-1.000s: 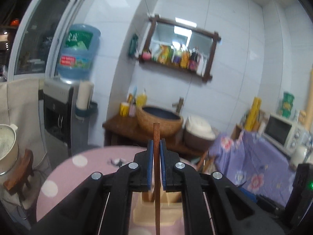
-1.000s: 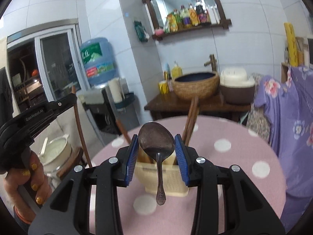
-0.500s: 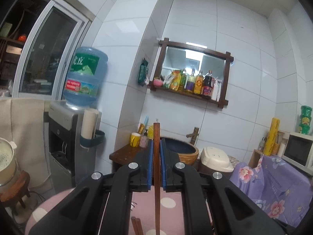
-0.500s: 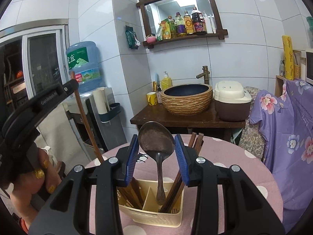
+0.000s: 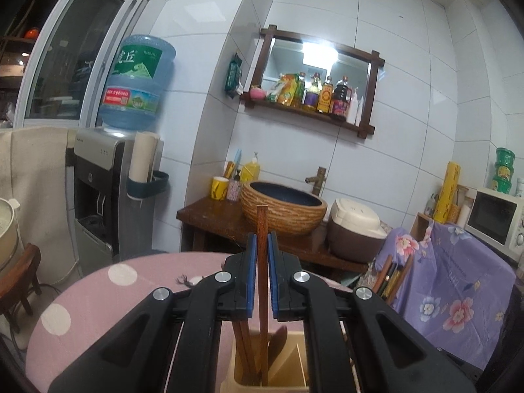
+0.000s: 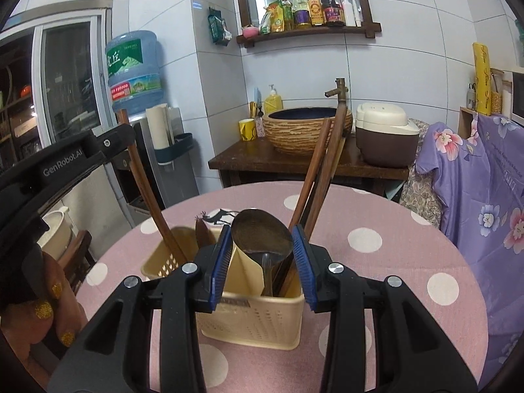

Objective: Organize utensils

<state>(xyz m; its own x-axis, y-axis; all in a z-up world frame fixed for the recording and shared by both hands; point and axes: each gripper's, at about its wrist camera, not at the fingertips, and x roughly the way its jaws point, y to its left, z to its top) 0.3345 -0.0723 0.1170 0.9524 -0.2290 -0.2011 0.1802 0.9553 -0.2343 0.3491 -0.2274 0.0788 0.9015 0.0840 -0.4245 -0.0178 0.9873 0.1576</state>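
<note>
Two utensils hang over the caddy (image 6: pixel 249 308) on the tabletop (image 6: pixel 386 298): your left tool (image 5: pixel 261 281) clamps a chopstick (image 5: pixel 262 245), your right tool (image 6: pixel 262 263) grips the spoon (image 6: pixel 262 239). Next, release both, aligned with their compartments.

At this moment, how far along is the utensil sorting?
Mostly done: chopsticks and a brown spoon already stand in the caddy. In hand: the left gripper lowers one chopstick into it, and the right gripper holds the metal spoon, handle inside. Left: releasing both.
</note>
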